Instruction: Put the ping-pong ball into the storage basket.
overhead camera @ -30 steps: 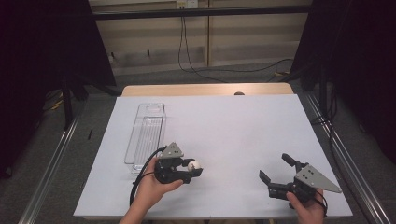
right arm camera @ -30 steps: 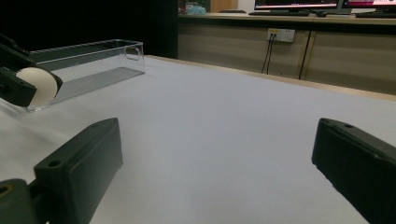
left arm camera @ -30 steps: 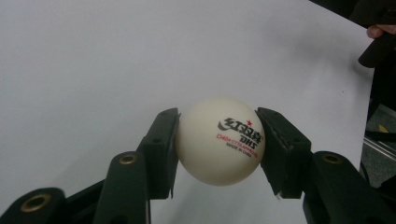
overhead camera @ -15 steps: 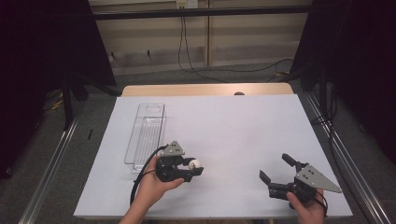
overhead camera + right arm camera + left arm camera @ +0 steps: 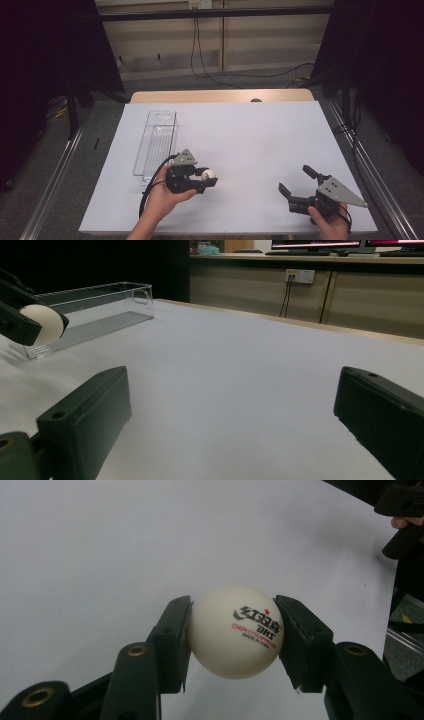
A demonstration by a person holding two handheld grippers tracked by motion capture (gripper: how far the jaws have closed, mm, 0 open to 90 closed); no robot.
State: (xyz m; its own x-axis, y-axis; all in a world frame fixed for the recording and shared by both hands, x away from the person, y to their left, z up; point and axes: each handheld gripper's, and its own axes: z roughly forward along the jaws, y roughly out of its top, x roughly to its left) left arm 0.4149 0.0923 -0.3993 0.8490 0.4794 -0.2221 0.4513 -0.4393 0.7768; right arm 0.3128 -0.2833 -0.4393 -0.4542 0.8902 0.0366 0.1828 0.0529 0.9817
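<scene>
A white ping-pong ball (image 5: 236, 630) with a printed logo sits clamped between the two black jaws of my left gripper (image 5: 234, 632). From above, that left gripper (image 5: 208, 176) hovers near the table's front left, its ball (image 5: 208, 174) pointing right. A clear plastic tray (image 5: 156, 142) lies just behind it, long and narrow. At the front right, my right gripper (image 5: 297, 181) stands open with nothing between its jaws. Its own camera looks across the table to the ball (image 5: 42, 324) and the tray (image 5: 95, 310) at far left.
White paper covers the table (image 5: 250, 135), with a wooden edge at the back. Metal rails run along both sides. Cables hang down the back wall. A counter with monitors (image 5: 320, 244) stands beyond the table.
</scene>
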